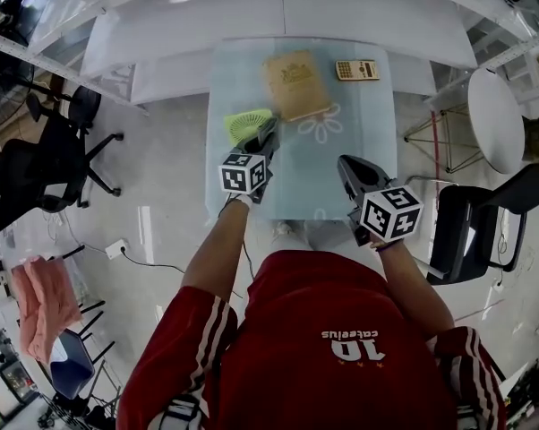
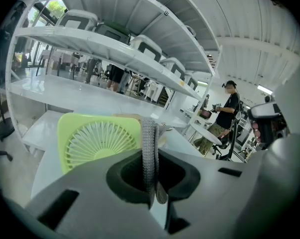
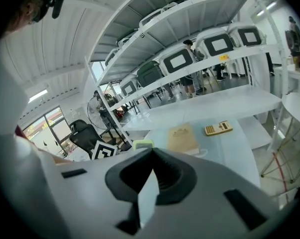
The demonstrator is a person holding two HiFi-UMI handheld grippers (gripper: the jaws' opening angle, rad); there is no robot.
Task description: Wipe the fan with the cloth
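The left tool [image 1: 268, 141] is clamping the grey cloth [image 2: 148, 138], presenting it to the fan [image 2: 97, 142] at its 10 o'clock for wiping. The fan is lying at 9 o'clock on the desk [image 1: 359, 133]. The right tool [image 3: 151, 163] is idling with jaws together, empty.

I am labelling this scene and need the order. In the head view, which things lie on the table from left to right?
green fan → brown book → calculator
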